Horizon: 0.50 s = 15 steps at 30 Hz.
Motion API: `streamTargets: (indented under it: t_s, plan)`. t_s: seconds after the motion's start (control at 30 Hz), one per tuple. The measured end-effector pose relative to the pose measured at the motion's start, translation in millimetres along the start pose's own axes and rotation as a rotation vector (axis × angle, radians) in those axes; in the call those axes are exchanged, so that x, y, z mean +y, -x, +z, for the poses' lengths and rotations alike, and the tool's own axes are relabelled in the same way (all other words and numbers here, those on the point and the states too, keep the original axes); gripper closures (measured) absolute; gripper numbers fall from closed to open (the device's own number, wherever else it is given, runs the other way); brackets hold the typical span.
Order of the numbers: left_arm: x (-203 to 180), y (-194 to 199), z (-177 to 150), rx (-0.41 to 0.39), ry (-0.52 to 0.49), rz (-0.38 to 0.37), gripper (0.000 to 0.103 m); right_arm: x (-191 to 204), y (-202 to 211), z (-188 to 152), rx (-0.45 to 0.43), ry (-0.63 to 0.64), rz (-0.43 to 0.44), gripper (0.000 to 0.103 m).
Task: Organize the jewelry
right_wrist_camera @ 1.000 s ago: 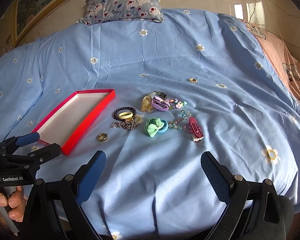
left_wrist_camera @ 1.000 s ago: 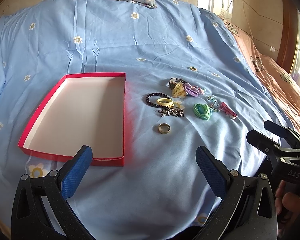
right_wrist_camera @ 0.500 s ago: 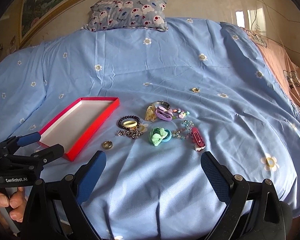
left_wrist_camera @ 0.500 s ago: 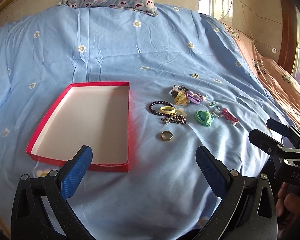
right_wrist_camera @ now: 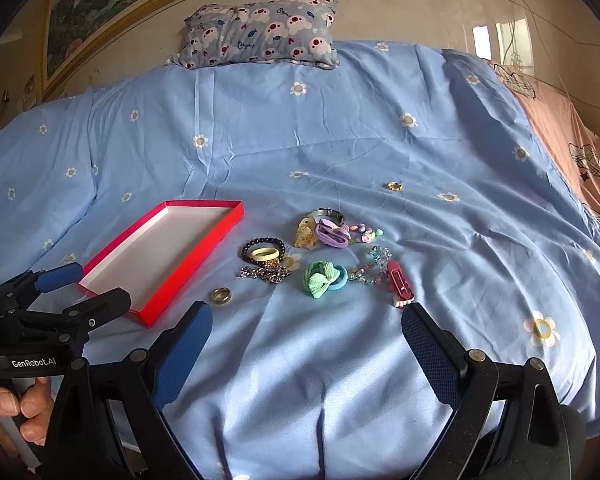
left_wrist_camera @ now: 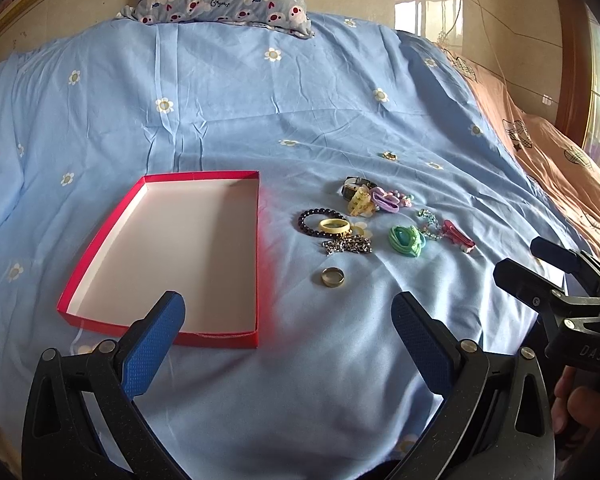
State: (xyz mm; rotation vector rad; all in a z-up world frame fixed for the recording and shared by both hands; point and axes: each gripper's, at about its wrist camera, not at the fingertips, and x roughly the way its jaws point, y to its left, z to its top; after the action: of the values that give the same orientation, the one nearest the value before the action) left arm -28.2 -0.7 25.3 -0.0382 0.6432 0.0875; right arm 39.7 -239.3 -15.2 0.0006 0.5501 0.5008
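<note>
A shallow red box (left_wrist_camera: 256,240) (right_wrist_camera: 204,256) with a white inside lies empty on the blue bedsheet. To its right lies a jewelry pile: a gold ring (left_wrist_camera: 332,277) (right_wrist_camera: 221,295), a silver chain (left_wrist_camera: 347,245), a dark bead bracelet (left_wrist_camera: 306,222) with a yellow ring (left_wrist_camera: 333,226) on it, a green hair tie (left_wrist_camera: 404,240) (right_wrist_camera: 320,278), a red clip (left_wrist_camera: 458,236) (right_wrist_camera: 398,282), and a purple tie (left_wrist_camera: 384,200). A small gold ring (right_wrist_camera: 394,186) lies apart, farther back. My left gripper (left_wrist_camera: 288,332) and right gripper (right_wrist_camera: 306,340) are open, empty, near the bed's front edge.
A patterned pillow (right_wrist_camera: 260,32) lies at the head of the bed. An orange blanket (left_wrist_camera: 548,160) covers the right side. Each gripper shows in the other's view: the right one (left_wrist_camera: 540,268) at right, the left one (right_wrist_camera: 72,292) at left.
Both grippers have pulled back and tilted up. The box and jewelry sit lower and smaller in view, and more of the pillow and wall shows. Nothing on the bed has moved.
</note>
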Motion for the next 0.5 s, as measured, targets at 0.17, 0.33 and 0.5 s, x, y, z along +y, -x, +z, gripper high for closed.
streamTargets:
  t_s: [0.17, 0.33, 0.5]
  plan:
    - [0.0, 0.1, -0.4, 0.001, 0.001, 0.000, 0.000, 0.5, -0.3, -0.2, 0.002, -0.002, 0.001, 0.006]
    - [-1.1, 0.1, -0.9, 0.004, -0.001, -0.001, 0.000, 0.2, -0.9, -0.8, 0.005, -0.001, 0.001, 0.006]
    - [0.2, -0.2, -1.9, 0.005, 0.003, 0.000, 0.000, -0.1, -3.3, -2.5, 0.014, -0.005, 0.004, 0.006]
